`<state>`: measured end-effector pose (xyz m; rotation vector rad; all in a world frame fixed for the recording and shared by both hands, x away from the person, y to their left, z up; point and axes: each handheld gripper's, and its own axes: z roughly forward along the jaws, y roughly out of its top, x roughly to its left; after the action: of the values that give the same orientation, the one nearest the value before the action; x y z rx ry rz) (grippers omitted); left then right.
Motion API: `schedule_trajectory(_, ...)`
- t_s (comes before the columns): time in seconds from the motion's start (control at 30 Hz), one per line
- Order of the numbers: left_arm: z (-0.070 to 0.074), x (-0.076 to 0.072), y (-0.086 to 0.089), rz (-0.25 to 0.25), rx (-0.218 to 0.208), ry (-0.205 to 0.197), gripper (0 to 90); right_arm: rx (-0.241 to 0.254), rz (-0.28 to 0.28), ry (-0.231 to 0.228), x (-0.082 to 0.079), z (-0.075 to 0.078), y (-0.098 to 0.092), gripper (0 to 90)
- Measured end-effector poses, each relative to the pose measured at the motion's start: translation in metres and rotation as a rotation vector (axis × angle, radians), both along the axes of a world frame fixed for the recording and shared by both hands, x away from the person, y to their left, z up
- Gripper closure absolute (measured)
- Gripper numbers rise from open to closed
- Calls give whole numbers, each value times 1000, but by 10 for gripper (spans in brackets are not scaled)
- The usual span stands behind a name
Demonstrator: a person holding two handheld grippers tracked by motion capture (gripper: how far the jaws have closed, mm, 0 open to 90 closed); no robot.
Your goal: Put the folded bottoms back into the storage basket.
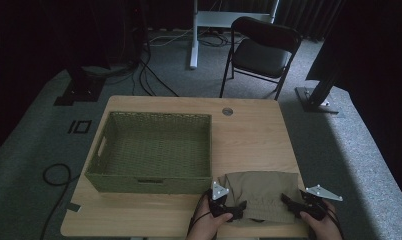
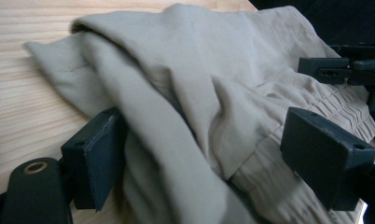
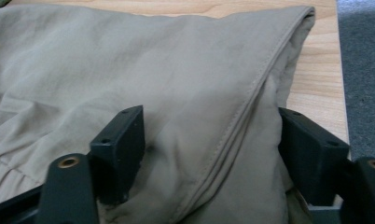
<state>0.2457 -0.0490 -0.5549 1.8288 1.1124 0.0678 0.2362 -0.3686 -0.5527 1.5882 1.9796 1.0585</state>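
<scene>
On the counter's (image 1: 249, 130) near right edge, beside a green basket (image 1: 151, 152), folded khaki cloth (image 1: 261, 192) lies widthwise between two grippers, left (image 1: 234, 209) and right (image 1: 290, 205), each with spread jaws straddling an end.

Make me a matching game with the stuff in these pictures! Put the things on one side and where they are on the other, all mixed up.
Things:
1. basket
2. cloth
3. chair
4. left gripper

Places:
A. on the floor beyond the table
B. at the cloth's left edge
C. on the left half of the table
D. near the table's front right corner

Pairs: 1-C, 2-D, 3-A, 4-B
</scene>
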Motion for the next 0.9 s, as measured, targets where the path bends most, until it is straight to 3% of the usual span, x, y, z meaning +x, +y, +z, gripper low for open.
schedule_trajectory(0.07, -1, 4, -6, -3, -2, 19, 156, -4, 11, 1, 0, 0, 1, 296)
schedule_trajectory(0.2, 0, 8, -19, -16, 9, 17, 156, -4, 19, -2, -1, 0, 2, 311)
schedule_trajectory(0.4, 1, 17, -32, -38, 51, -11, 180, -3, 1, 0, 0, 0, 2, 342)
schedule_trajectory(0.53, 2, 24, -35, -88, 55, -26, 338, -19, -25, 17, 1, 2, 4, 425)
schedule_trajectory(0.67, 4, 33, -38, -101, 80, -29, 427, -31, -28, 42, 4, 6, 10, 628)
schedule_trajectory(0.73, 8, 35, -41, -109, 108, -55, 502, -56, -26, 46, 6, 8, 13, 714)
schedule_trajectory(0.77, 9, 37, -42, -110, 119, -70, 558, -69, -29, 43, 6, 8, 15, 744)
schedule_trajectory(0.83, 13, 41, -41, -107, 119, -63, 664, -72, -43, 46, 6, 10, 15, 775)
schedule_trajectory(0.9, 17, 44, -39, -114, 105, -71, 692, -58, -52, 52, 6, 12, 15, 796)
